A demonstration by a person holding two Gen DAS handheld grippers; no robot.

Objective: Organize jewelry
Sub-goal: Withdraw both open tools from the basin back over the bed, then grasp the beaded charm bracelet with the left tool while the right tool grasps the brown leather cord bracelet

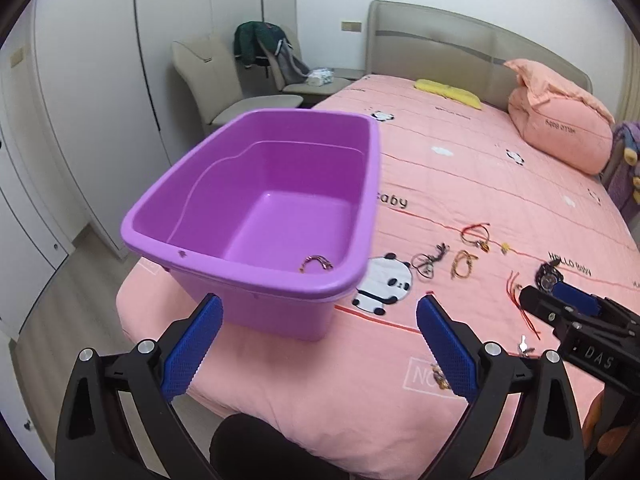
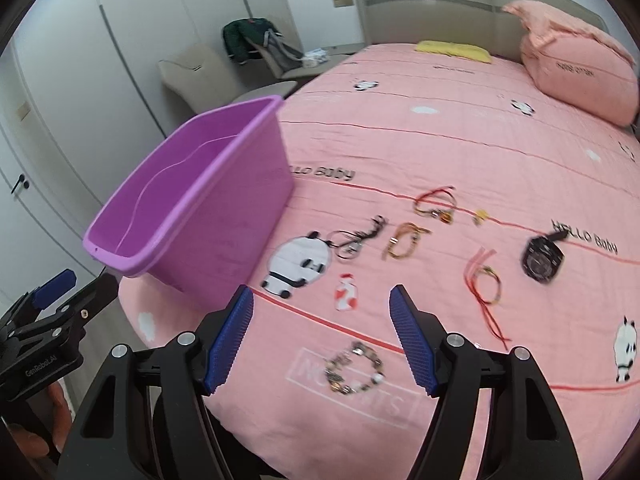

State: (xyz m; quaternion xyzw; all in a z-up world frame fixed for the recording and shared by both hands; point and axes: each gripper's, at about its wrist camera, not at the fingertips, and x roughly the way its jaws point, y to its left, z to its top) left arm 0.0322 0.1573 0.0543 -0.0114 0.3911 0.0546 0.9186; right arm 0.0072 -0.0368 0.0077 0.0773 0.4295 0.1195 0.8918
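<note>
— Both grippers are empty. Left gripper [image 1: 320, 312] has its jaws spread wide, nothing between the blue pads [image 1: 192, 344], hovering over the near corner of the bed [image 1: 460, 184].

— And the right gripper [image 2: 322, 304]?

— Jaws apart too, nothing in them. Just below it a beaded bracelet [image 2: 354, 368] lies on the sheet, a small red-and-white charm [image 2: 346, 292] a bit further out.

— Where's the rest of the jewelry?

— One bracelet [image 1: 316, 263] is in the purple tub [image 1: 256, 292], at its near wall. Beyond the tub's right side, on the sheet: a dark cord piece [image 2: 354, 240], an orange bracelet [image 2: 404, 240], a red cord bracelet [image 2: 436, 204], red strings with a thin loop [image 2: 486, 284], and a black watch [image 2: 542, 260] furthest right.

— Touching each other?

— No, each lies apart.
</note>
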